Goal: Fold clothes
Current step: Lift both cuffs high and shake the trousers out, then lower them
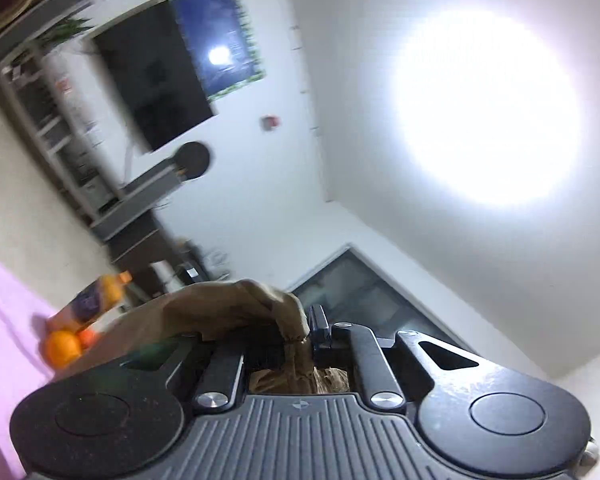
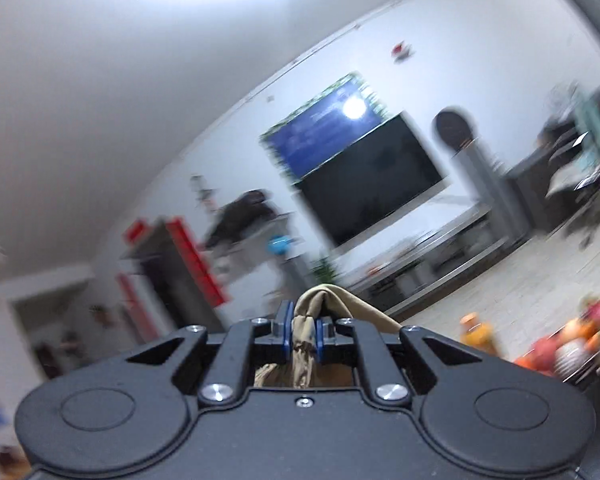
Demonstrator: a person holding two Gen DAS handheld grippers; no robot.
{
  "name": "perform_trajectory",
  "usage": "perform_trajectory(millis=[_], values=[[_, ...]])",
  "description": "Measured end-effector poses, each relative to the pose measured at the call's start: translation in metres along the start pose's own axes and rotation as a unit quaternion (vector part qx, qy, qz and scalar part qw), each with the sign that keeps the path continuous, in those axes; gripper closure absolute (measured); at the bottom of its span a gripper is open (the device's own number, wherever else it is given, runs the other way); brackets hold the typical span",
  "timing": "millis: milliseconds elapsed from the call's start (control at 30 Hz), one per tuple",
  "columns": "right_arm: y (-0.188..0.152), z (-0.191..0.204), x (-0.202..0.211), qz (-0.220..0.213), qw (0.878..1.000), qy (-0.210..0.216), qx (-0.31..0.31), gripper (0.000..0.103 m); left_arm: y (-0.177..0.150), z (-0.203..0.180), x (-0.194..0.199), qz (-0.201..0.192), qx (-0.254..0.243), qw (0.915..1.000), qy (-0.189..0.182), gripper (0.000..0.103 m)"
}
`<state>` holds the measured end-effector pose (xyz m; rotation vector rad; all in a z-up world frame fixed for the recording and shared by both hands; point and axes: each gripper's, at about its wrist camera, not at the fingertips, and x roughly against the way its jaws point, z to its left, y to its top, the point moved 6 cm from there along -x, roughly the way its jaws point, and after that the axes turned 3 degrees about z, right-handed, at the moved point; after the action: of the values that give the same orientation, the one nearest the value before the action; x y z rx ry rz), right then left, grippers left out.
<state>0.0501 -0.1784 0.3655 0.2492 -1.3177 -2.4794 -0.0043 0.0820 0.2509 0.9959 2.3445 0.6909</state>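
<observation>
Holding one tan garment [image 2: 304, 332] bunched above the television's [image 2: 372, 176] level, the left gripper [image 1: 300, 338] and right gripper [image 2: 303, 334] are each clamped tight on it; no fold is visible yet.

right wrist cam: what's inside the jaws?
A bunched fold of tan cloth is pinched between the blue pads of the right gripper. More of it hangs below behind the gripper body; the rest of the garment is hidden.
</observation>
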Motion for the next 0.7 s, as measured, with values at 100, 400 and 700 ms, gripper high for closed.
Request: perform_trajectory(millis=[100,400,700], values=[[0.004,0.021,0.017,-0.033,0.999,0.021,0.032,0.092,-0.001,-0.032,0.013,-0.032,-0.064,0.9974,-0.007,0.093],[0.005,-0.027,-0.077,0.030,0.999,-0.031,-0.020,0.092,0.037,0.030,-0.030,-0.006,-0.075,0.9808,0.180,0.091],[-0.003,0.008,-0.055,0.026,0.999,0.008,0.036,0.092,0.042,-0.032,-0.005,-0.039,-0.208,0.9606,0.181,0.091]])
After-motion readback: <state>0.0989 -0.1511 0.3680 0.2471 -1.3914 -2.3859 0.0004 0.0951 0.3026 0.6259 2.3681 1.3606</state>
